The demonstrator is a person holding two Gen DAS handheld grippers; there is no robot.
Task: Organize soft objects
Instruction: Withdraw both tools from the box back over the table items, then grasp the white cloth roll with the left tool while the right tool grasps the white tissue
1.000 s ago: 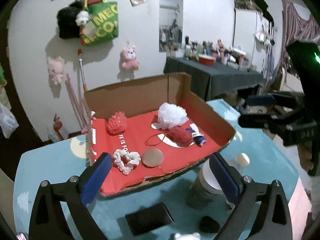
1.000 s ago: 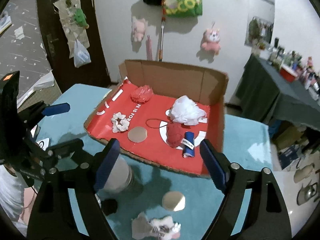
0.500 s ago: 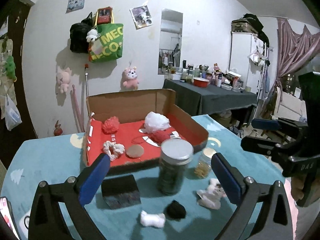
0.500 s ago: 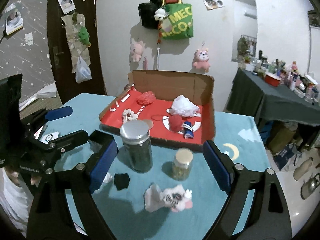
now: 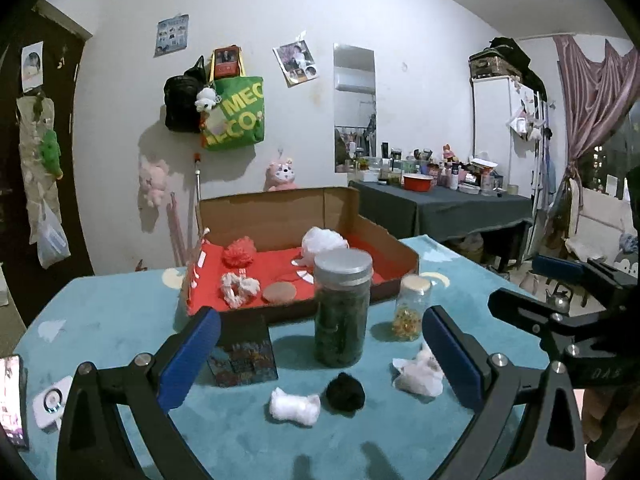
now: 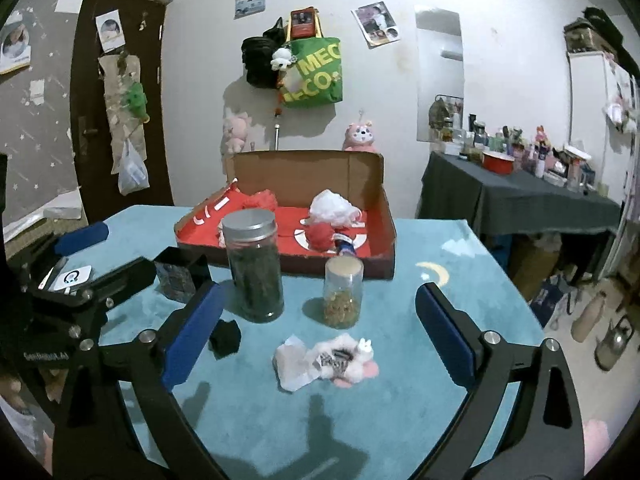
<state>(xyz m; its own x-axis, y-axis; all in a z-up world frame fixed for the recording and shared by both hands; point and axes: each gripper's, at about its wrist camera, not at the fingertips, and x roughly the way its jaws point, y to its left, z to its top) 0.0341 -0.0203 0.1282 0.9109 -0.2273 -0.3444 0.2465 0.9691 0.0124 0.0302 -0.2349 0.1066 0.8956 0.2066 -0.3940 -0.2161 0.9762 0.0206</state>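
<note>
I see a table covered in matt, velvety teal cloth, and on it a tall clear jar with a brushed metal lid. The box is raw brown cardboard with a printed red floor, holding fluffy yarn pompoms.

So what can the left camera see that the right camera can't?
Only the left wrist view shows the small white fluffy piece beside the black pom-pom, the white scrunchie and the brown disc in the cardboard box.

Only the right wrist view shows the blue spool in the box and the pattern on the pink and white soft toy.

Both show the tall jar, the small jar, the white puff, and both grippers open: left gripper, right gripper.
</note>
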